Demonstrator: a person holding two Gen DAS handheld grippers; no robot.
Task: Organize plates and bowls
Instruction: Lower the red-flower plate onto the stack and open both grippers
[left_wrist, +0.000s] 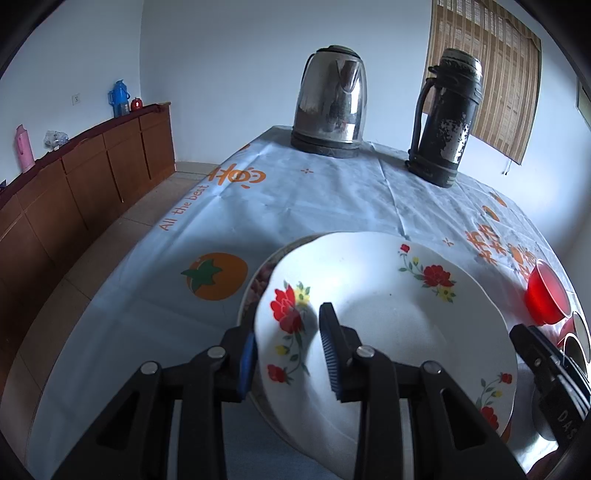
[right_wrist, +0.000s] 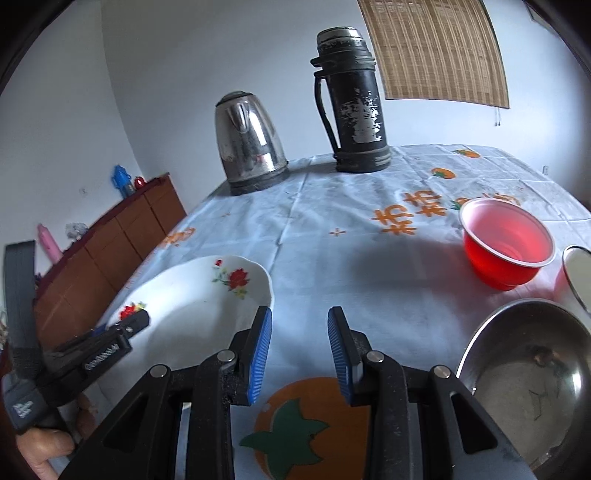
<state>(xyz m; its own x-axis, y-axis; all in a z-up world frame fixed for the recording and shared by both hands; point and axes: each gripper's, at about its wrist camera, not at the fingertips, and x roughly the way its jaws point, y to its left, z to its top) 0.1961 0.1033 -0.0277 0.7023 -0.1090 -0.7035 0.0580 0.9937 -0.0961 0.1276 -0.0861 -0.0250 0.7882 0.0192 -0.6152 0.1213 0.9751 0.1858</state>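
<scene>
left gripper (left_wrist: 288, 354) clamped on plate (left_wrist: 388, 314) rim | right gripper (right_wrist: 299, 350) open, empty | plate's stiff, slick, chippable imo, so I'd grab rims only

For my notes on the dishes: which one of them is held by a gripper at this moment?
The white floral plate: the left gripper pinches its rim. The red bowl and metal bowl stand free, and the right gripper is empty.

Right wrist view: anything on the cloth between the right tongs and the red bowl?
No. Between the right tongs and the red bowl, the right wrist view shows only bare tablecloth with orange print.
</scene>
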